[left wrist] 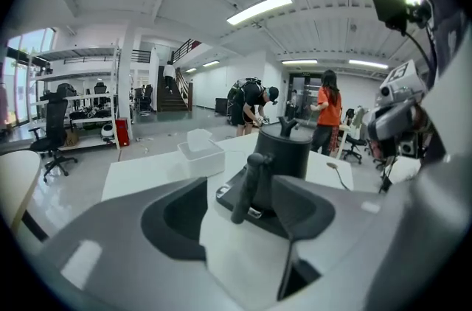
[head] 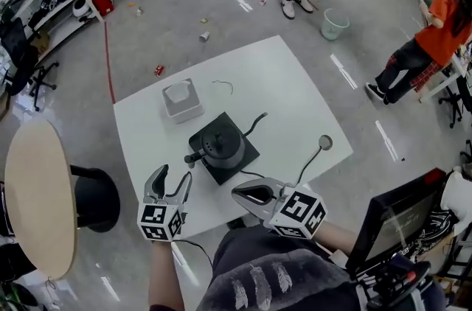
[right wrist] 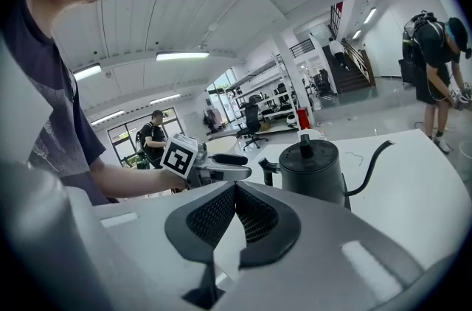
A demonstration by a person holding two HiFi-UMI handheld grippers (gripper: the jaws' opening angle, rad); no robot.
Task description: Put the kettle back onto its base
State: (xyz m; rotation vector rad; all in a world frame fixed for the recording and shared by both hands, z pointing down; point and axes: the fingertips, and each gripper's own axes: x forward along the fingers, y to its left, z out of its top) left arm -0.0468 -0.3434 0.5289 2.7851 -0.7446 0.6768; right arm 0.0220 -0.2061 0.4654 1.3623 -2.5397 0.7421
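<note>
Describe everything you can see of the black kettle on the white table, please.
The kettle is matte black, seemingly metal, with a knobbed lid, a thin gooseneck spout and a side handle. It stands upright on its square black base, toward the near edge of the table. Only the base touches it.

Kettle (head: 221, 146) on base (head: 245, 155), middle of table (head: 295, 81). Box (head: 181, 100) behind it, far left. Left gripper (head: 173, 176), right gripper (head: 239, 192) near, before kettle.

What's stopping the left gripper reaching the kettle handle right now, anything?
Probably nothing, so yes: the left gripper is open, the handle points toward it just ahead, and only table lies between them.
</note>
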